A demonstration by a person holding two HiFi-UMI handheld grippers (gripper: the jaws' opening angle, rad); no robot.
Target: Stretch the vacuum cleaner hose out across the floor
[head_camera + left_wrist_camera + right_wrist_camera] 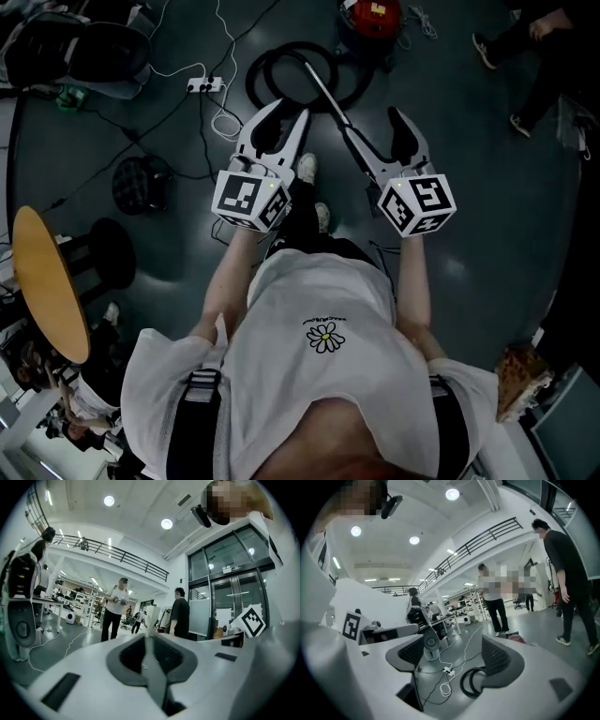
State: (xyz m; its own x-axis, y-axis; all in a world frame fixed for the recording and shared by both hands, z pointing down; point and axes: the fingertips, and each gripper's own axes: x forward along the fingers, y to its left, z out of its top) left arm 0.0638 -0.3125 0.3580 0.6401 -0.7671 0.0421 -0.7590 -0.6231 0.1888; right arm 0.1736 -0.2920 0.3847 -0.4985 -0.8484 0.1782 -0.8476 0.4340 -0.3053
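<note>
The red vacuum cleaner point(371, 19) stands on the dark floor at the top of the head view. Its black hose point(289, 80) lies coiled just left of it, and a metal wand point(328, 103) runs from the coil toward me. Both grippers are held out level, well above the floor and short of the coil. My left gripper point(286, 117) point(149, 641) has only a narrow gap between its dark pads, with nothing in it. My right gripper point(375, 136) point(454, 653) stands wide open and empty. Between its jaws the hose point(468, 682) shows far off on the floor.
A white power strip point(204, 85) point(448, 671) with looping cables lies left of the coil. At the left are a round wooden table point(47, 281) and a black bag point(141, 183). A bystander's legs point(525, 37) are at the top right. More people point(115, 611) point(567, 583) stand around the hall.
</note>
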